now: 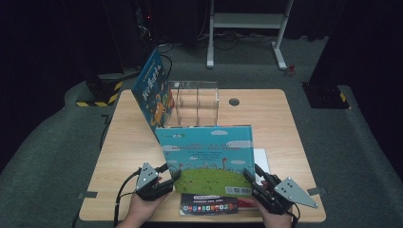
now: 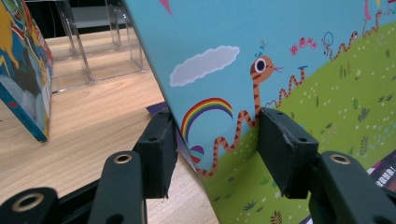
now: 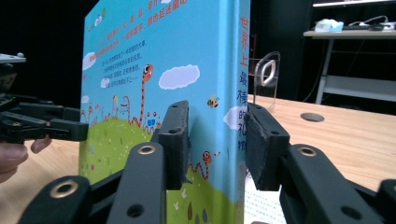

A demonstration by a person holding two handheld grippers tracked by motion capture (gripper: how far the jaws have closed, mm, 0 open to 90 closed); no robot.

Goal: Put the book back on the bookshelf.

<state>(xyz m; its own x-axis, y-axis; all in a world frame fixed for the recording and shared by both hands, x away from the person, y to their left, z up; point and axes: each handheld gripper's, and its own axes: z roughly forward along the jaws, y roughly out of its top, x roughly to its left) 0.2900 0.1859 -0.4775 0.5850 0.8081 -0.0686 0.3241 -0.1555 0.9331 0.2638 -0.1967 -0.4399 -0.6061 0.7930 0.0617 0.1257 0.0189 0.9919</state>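
At the far left, well away from the left gripper (image 1: 167, 179), a blue picture book (image 1: 153, 90) is stood up and leaned against a clear plastic rack (image 1: 196, 102) on the wooden table (image 1: 123, 142). In the left gripper view, that same book (image 2: 25, 74) is seen up and to the left of the jaws, with the rack (image 2: 93, 42) behind it.

The left gripper is held at the lower left corner of a big storybook (image 1: 209, 159) with a blue sky and a green hill on its cover. In the left gripper view, the storybook (image 2: 289, 60) is seen between the two jaws. The cover is met by the jaw on its front side. A small gap seems to be left at the other jaw, so a firm grip cannot be told for sure.

The storybook is tipped up from the table, with its top edge toward the rack. Under its near edge, between the two grippers, a flat dark booklet (image 1: 209, 204) is laid.

The right gripper (image 1: 256, 183) is placed at the lower right corner. In the right gripper view, the storybook's spine edge (image 3: 233, 93) is stood between the jaws. Slim gaps are seen on both sides, so the book is not yet squeezed there.
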